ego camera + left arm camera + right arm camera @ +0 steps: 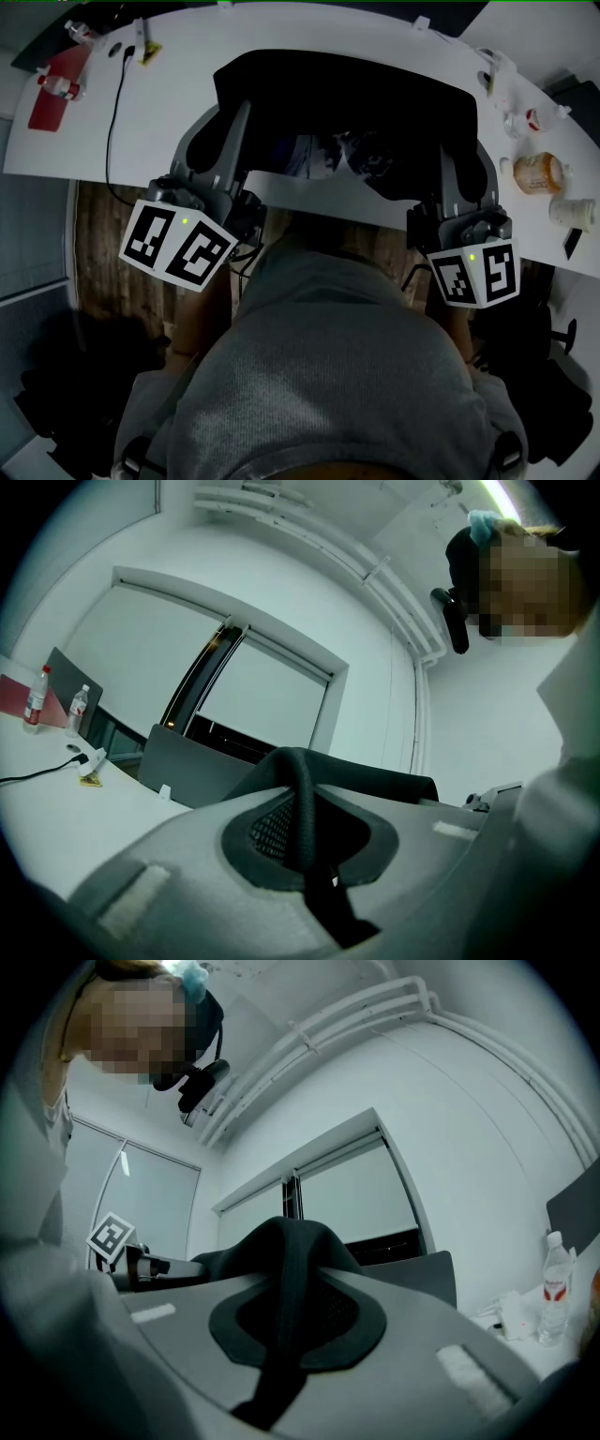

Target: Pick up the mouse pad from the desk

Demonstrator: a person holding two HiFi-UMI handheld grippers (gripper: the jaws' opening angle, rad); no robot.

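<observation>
Grey-sweatered shoulders (337, 375) fill 6 o'clock, while the left gripper (302, 799) and right gripper (281, 1279) each clench the near edge of the large black soft mouse pad (347, 94) at 12 o'clock over the white bench (309, 28); lifting seems under way, next calling for an even joint raise.

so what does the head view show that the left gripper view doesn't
Only the head view: the orange bottle, the wood floor and the full width of the pad.
Only the left gripper view: the window, and the left gripper shut on the pad's folded edge, seen close up.
Both: the pad, the desk, the cable and the red folder.
</observation>
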